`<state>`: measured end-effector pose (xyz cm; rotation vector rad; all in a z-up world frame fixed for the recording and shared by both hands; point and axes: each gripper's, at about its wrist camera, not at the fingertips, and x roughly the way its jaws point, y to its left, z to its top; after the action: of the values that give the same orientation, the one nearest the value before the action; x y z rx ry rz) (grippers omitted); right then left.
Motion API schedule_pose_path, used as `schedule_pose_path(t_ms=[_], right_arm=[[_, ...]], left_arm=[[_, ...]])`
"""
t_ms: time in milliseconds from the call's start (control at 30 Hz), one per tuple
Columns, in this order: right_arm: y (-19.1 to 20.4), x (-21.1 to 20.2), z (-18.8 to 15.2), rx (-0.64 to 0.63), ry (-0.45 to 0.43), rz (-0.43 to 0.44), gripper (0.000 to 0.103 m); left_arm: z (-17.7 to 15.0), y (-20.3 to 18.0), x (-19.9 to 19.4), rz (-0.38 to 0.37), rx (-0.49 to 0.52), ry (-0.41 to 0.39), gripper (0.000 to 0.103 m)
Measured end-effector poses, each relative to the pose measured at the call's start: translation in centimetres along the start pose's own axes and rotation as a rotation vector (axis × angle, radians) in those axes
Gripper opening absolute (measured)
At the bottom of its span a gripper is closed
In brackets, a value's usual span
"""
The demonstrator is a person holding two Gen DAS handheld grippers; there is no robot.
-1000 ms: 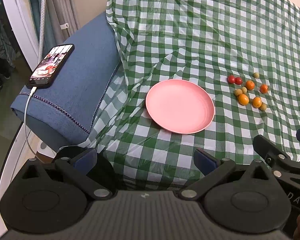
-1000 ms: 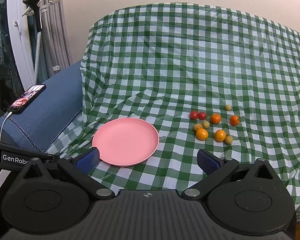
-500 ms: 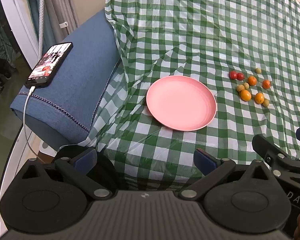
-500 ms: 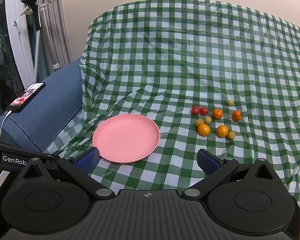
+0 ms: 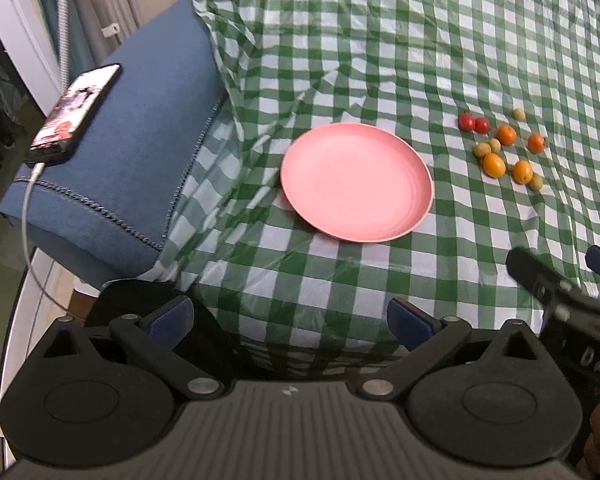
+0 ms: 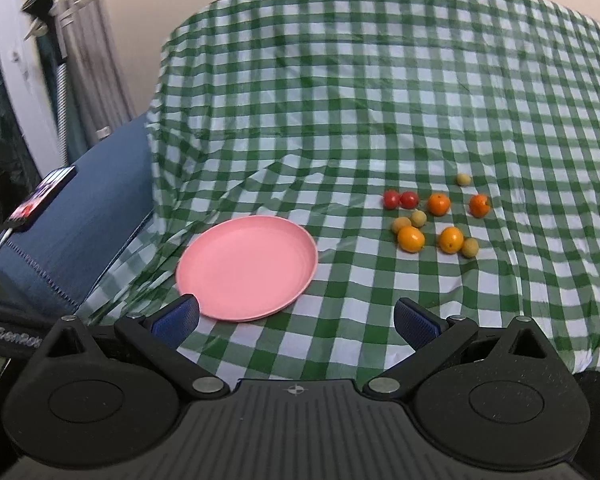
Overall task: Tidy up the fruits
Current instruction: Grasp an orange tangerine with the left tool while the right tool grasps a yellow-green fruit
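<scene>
Both views have crept nearer the tabletop (image 6: 380, 120), so with left gripper (image 5: 290, 318) and right gripper (image 6: 296, 318) spread and empty, the fruits (image 6: 432, 216) lie unpicked beside the bare pink plate (image 6: 246, 268).

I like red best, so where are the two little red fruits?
In the right wrist view, the two small red fruits lie side by side on the checked cloth, right of the round pink plate.

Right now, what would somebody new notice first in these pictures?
Probably the empty pink plate in the middle of the green checkered tablecloth. Next, the little cluster of red, orange and yellowish fruits on the cloth to its right. A lit phone lies on the blue cushion at the left.
</scene>
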<state>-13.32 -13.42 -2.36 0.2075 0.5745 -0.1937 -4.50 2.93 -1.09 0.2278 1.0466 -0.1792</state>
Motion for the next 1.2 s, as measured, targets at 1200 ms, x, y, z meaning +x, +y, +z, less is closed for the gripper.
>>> schedule_pose_path(t_ms=[1200], right_arm=[[-21.4, 23.5, -0.4, -0.005, 0.127, -0.328, 0.102]], left_arm=[[17.1, -25.5, 25.4, -0.14, -0.056, 0.303, 0.103]])
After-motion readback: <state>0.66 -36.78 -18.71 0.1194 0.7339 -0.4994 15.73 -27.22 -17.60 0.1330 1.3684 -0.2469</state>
